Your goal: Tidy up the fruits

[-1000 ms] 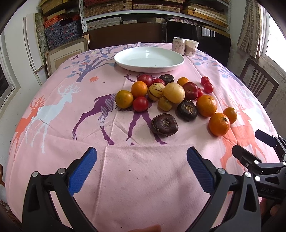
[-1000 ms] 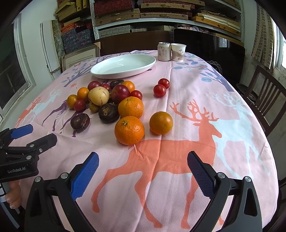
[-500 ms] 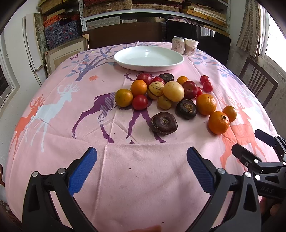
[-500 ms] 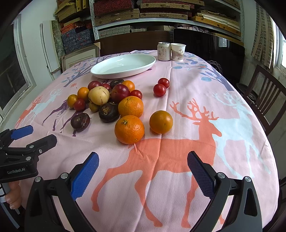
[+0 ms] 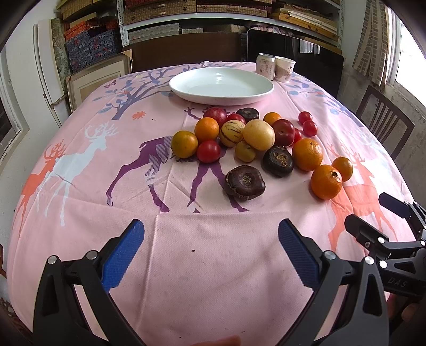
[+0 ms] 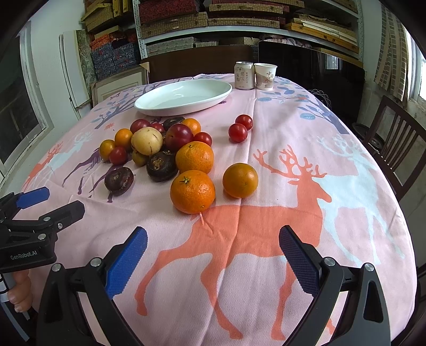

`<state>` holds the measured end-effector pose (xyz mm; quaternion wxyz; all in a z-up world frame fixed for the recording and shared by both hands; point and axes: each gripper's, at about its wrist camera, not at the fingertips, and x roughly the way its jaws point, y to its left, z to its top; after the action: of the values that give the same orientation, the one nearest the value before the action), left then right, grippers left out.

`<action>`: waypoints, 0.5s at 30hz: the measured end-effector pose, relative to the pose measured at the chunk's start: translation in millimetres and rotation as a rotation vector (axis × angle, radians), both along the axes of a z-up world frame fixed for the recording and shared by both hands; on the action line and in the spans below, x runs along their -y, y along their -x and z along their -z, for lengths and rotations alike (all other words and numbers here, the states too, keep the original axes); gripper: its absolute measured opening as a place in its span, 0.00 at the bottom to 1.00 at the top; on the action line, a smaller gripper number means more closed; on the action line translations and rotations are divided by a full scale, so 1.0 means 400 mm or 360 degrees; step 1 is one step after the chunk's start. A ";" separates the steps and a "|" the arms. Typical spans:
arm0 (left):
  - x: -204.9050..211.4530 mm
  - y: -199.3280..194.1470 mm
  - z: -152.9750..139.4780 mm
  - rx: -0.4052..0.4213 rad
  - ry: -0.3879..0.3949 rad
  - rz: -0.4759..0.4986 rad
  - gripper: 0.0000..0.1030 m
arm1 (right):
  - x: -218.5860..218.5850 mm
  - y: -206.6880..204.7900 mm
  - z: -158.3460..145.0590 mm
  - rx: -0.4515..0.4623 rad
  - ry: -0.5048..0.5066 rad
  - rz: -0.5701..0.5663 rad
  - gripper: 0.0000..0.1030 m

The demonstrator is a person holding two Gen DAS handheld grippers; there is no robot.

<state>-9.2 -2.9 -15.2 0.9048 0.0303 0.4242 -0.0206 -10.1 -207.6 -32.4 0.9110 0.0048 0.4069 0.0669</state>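
Note:
A pile of fruit lies mid-table: oranges (image 5: pixel 326 181) (image 6: pixel 192 191), dark brown fruits (image 5: pixel 244 182) (image 6: pixel 119 180), red tomatoes (image 5: pixel 208 151), a yellow fruit (image 5: pixel 258 134) (image 6: pixel 147 140) and two small tomatoes (image 6: pixel 237 132) set apart. An empty white plate (image 5: pixel 221 85) (image 6: pixel 183 97) stands behind the pile. My left gripper (image 5: pixel 210 255) is open and empty, low over the near table edge, short of the fruit. My right gripper (image 6: pixel 213 258) is open and empty, just before the nearest orange. Each gripper shows in the other's view (image 5: pixel 372 221) (image 6: pixel 45 202).
The table wears a pink deer-print cloth (image 6: pixel 306 186). A can (image 6: pixel 244 75) and a paper cup (image 6: pixel 265 76) stand at the far edge behind the plate. A wooden chair (image 6: pixel 394 141) is at the right. Shelves with boxes (image 5: pixel 186 16) fill the back wall.
Both grippers have crept slightly forward toward the fruit. Their jaws stay open. No fruit has moved.

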 end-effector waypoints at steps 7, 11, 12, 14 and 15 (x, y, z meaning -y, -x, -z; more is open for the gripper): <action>0.000 0.000 0.002 -0.0004 0.0002 0.0000 0.96 | 0.000 -0.001 0.000 -0.0001 0.0000 0.0003 0.97; -0.001 0.000 0.002 -0.0002 0.0000 0.0000 0.96 | 0.001 0.003 0.006 -0.0001 -0.0001 0.0008 0.97; -0.001 -0.001 0.001 -0.0002 0.0001 0.0000 0.96 | 0.000 0.005 0.008 0.0000 -0.0002 0.0008 0.97; -0.001 -0.001 0.001 -0.0002 0.0000 0.0001 0.96 | 0.002 0.004 0.005 0.0004 -0.0004 0.0008 0.97; 0.000 0.000 0.003 -0.0003 -0.0004 0.0002 0.96 | 0.003 0.005 0.005 0.0008 -0.0006 0.0010 0.97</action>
<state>-9.1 -2.9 -16.2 0.9044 0.0317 0.4250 -0.0207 -12.1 -208.7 -34.5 0.9122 0.0075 0.4046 0.0649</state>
